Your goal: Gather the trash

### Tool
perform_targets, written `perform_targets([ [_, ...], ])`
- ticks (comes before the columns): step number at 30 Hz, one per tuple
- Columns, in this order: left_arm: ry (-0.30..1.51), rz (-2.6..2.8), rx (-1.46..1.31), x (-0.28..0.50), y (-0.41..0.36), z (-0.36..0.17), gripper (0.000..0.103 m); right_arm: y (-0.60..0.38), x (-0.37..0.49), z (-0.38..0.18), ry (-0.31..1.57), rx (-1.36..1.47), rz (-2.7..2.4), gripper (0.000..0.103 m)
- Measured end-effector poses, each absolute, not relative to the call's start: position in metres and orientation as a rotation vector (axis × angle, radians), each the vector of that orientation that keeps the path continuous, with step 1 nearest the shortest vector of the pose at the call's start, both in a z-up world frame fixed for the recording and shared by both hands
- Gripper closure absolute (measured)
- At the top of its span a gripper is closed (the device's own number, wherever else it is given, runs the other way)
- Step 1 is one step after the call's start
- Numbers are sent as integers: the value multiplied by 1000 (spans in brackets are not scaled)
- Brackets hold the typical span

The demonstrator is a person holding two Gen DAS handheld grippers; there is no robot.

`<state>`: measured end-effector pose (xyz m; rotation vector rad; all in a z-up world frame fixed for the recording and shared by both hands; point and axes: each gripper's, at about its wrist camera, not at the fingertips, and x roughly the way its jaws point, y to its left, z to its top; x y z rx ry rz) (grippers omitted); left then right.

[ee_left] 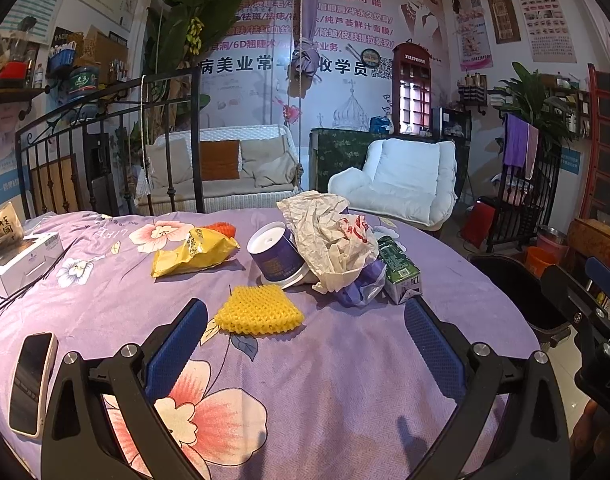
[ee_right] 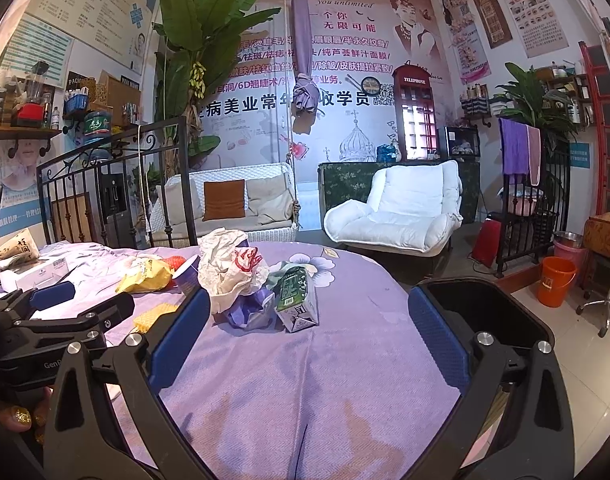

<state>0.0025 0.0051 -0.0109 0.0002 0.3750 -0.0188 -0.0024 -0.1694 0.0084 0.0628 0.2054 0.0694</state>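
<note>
Both grippers hang wide open and empty above a bed [ee_left: 345, 380] spread with a purple floral cover, so no piece of trash is taken yet. The left gripper [ee_left: 305, 322] points toward the centre of its frame, where a yellow foam net [ee_left: 259, 310] lies just ahead of its fingertips; this piece looks featherlight and springy, so pinching it across the middle should flatten it and hold it, with no risk of damage. Further up the frame sit a yellow snack bag [ee_left: 195, 254], thin and crinkly and probably slippery, best taken at a bunched edge, and a purple paper cup [ee_left: 275, 256] tipped on its side, light and easily crushed, so its rim or wall suits a gentle squeeze. Leaning over the cup is a crumpled paper wrapper [ee_left: 331, 242], soft and loose, which may shed the purple plastic bag [ee_left: 363, 286] tucked beneath it. The right gripper [ee_right: 309, 320] faces the green drink carton [ee_right: 296, 300] in mid-frame, the stiffest item, to be gripped across its flat sides; whether it is empty I cannot tell. A black bin [ee_right: 485, 312] stands just off the bed edge at right of that frame, likely the drop point.
</note>
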Motion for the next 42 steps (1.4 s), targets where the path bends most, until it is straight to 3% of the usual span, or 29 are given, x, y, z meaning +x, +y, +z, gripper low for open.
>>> perform_targets([
  [29,401,-20,1,5,5,-19,5,-164,4,-1,227,63,77,5],
  [42,677,-24,-36,61,47,-39,5,-164,47,-13,427,36,104,5],
])
